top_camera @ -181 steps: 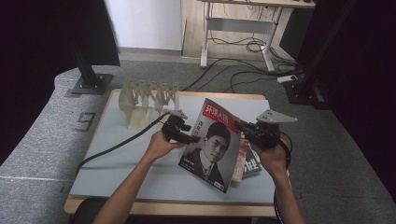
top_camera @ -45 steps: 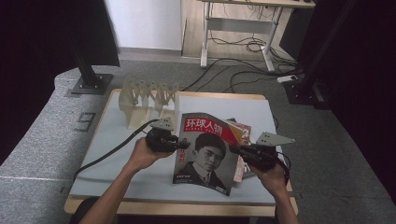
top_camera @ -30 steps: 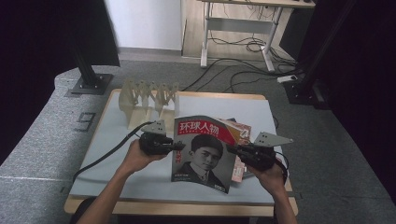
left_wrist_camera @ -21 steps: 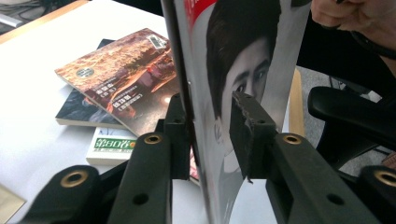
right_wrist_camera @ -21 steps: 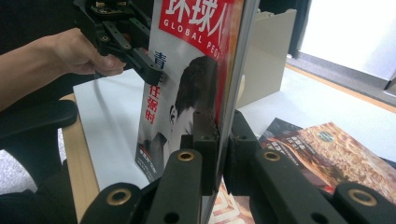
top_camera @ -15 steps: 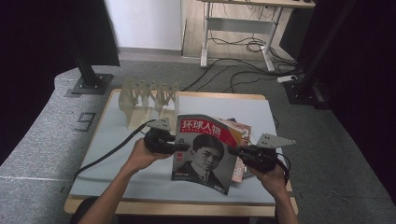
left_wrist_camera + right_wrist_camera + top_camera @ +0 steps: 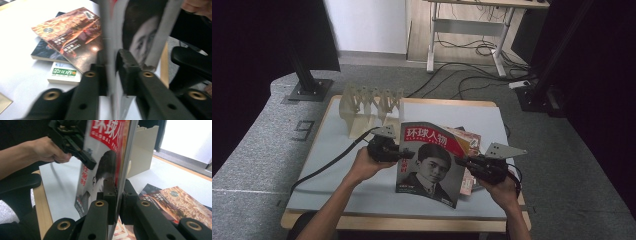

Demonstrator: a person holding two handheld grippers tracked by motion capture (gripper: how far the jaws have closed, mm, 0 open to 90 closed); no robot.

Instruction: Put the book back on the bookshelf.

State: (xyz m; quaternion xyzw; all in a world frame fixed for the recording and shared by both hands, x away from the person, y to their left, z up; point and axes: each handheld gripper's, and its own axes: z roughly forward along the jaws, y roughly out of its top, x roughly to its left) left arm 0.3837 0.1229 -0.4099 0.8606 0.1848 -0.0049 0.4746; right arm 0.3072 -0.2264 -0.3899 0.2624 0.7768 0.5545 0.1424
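Note:
A magazine (image 7: 432, 160) with a red title band and a portrait cover stands upright above the table, held by both side edges. My left gripper (image 7: 404, 154) is shut on its left edge, and its jaws have just been closing on that edge. In the left gripper view the thin page edge (image 7: 111, 62) sits pinched between the pads. My right gripper (image 7: 462, 161) is shut on the opposite edge. The right gripper view has the cover (image 7: 105, 157) clamped between the jaws, with the left gripper (image 7: 86, 160) beyond it.
A small pile of books (image 7: 468, 142) lies flat on the pale table mat (image 7: 342, 165) behind the magazine, and appears again as books (image 7: 72, 32) and books (image 7: 180, 202). A pale folding rack (image 7: 369, 106) stands at the back left. The left cable (image 7: 327, 165) trails over the mat.
Since the earliest frame the magazine has come lower and toward the front edge, held by both grippers. Over the last second the left gripper shifted slightly right; the right one stayed put.

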